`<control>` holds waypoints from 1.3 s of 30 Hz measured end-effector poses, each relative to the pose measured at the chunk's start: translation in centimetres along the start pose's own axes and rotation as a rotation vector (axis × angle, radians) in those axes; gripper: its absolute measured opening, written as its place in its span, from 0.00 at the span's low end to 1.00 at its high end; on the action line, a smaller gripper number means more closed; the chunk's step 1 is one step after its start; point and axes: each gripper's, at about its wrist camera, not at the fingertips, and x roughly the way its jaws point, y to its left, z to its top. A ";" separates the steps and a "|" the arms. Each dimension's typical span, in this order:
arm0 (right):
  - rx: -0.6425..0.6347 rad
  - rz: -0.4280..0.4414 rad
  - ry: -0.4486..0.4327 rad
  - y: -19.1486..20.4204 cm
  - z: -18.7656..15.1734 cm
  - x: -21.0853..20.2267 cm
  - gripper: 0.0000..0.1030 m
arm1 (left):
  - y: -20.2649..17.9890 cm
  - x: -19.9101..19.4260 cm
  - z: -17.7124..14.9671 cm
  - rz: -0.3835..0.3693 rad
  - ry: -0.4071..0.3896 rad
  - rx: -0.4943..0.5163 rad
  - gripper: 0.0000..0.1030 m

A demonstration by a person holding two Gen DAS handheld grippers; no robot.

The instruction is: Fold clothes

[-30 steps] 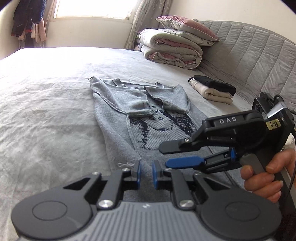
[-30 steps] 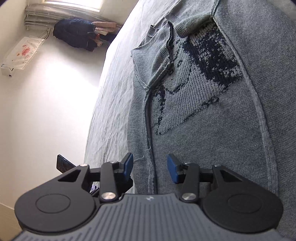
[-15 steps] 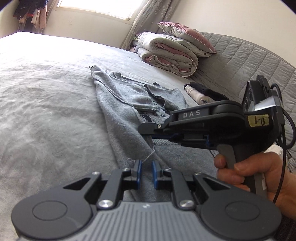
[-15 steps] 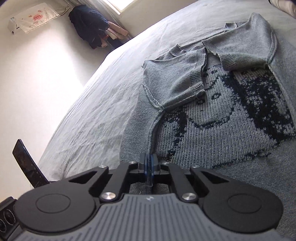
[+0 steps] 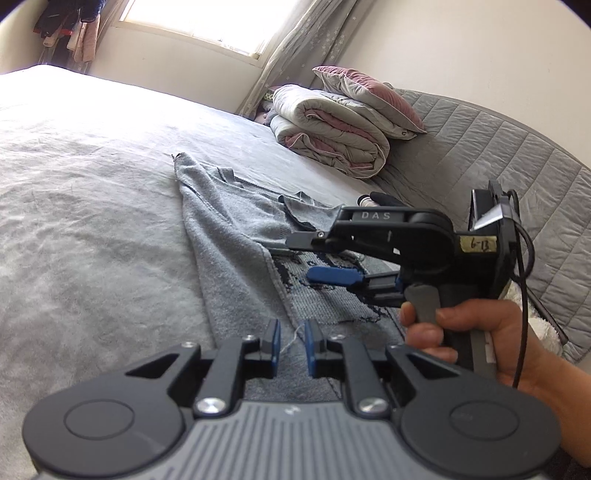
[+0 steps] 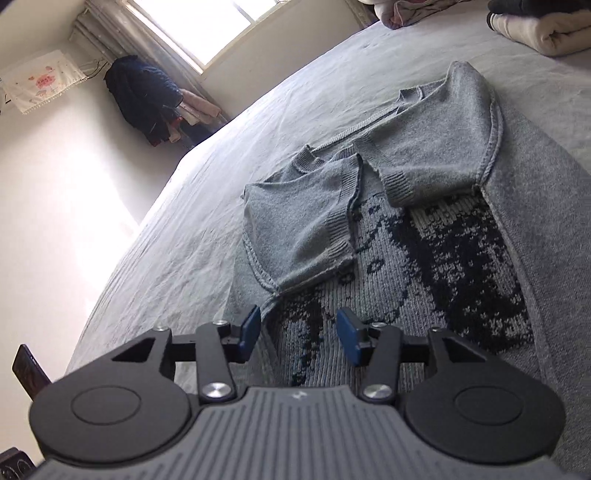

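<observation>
Grey knit sweater (image 6: 461, 254) lies flat on the bed (image 5: 92, 221), dark pattern showing on the body, both sleeves already folded in across the chest w/ ribbed cuffs nearly meeting at the middle. From my right gripper (image 6: 299, 334) the hem end sits directly under and just ahead of the fingers, the sleeves further out in front. From my left gripper (image 5: 291, 345) the sweater's side edge runs away ahead of the fingers, and a loose thread off the hem hangs right in the gap between them.

Fingers: the left pair are nearly together w/ a narrow gap, only that stray thread in it; I can't see the pads pressing fabric, so I read no real hold. The right pair are opening, about half apart, nothing between them, held above the knit, not touching.

Handling, my guess: soft, floppy, light-ish but thick knit. It'll drape and sag, not slide much on the sheet, and the loose weave can snag or stretch if pinched by one layer. Best hold is prob. the hem corners, one per gripper, taking both layers at the seam edge so the bottom can come up over the sleeves evenly. Avoid that thread; pulling it could pucker the hem.

Outward: a person's hand (image 5: 480, 332) grips the right tool's handle beside my left fingers. Well beyond the fingers, folded clothes (image 6: 535, 26) and a rolled duvet (image 5: 332, 133) w/ pillow sit by the headboard.
</observation>
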 end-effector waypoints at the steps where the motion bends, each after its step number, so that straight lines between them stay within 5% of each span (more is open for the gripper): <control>1: 0.007 -0.016 -0.013 -0.2 0.4 0.3 0.49 | -0.1 0.3 0.0 -0.002 0.006 0.005 0.13; 5: -0.003 -0.062 -0.029 -0.3 1.2 2.1 0.47 | -0.5 1.2 0.0 -0.010 0.032 0.024 0.13; 8: -0.082 -0.092 -0.020 0.5 1.3 3.5 0.25 | -0.7 1.9 -0.1 -0.018 0.053 0.036 0.13; 9: -0.124 -0.102 -0.009 0.7 1.4 3.8 0.10 | -0.8 2.1 -0.1 -0.019 0.061 0.039 0.14; 11: -0.194 -0.123 -0.005 1.1 1.5 4.1 0.03 | -0.8 2.5 -0.1 -0.021 0.082 0.046 0.14; 15: -0.234 -0.196 -0.044 0.4 2.0 4.1 0.04 | -1.0 3.1 -0.2 -0.029 0.115 0.062 0.17; 20: -0.160 -0.106 -0.019 -0.6 3.4 4.5 0.20 | -1.0 3.2 0.0 -0.033 0.111 0.055 0.17; 22: -0.135 -0.093 -0.026 -0.6 4.3 4.7 0.46 | -0.8 3.3 0.1 -0.034 0.109 0.044 0.17; 23: -0.122 -0.091 -0.027 -0.6 4.7 5.0 0.47 | -0.7 3.4 0.1 -0.034 0.108 0.039 0.17; 29: -0.046 -0.094 -0.025 -1.0 6.5 7.8 0.47 | -0.3 3.8 0.4 -0.044 0.107 0.020 0.17; 35: 0.008 -0.088 -0.045 -1.4 7.7 9.7 0.36 | 0.1 4.0 0.9 -0.048 0.099 0.009 0.17; 38: 0.000 -0.094 -0.042 -1.4 8.1 10.3 0.22 | 0.2 4.2 1.1 -0.049 0.092 0.004 0.17; 39: -0.022 -0.104 -0.042 -1.1 8.1 10.4 0.08 | 0.2 4.2 1.2 -0.050 0.089 0.001 0.17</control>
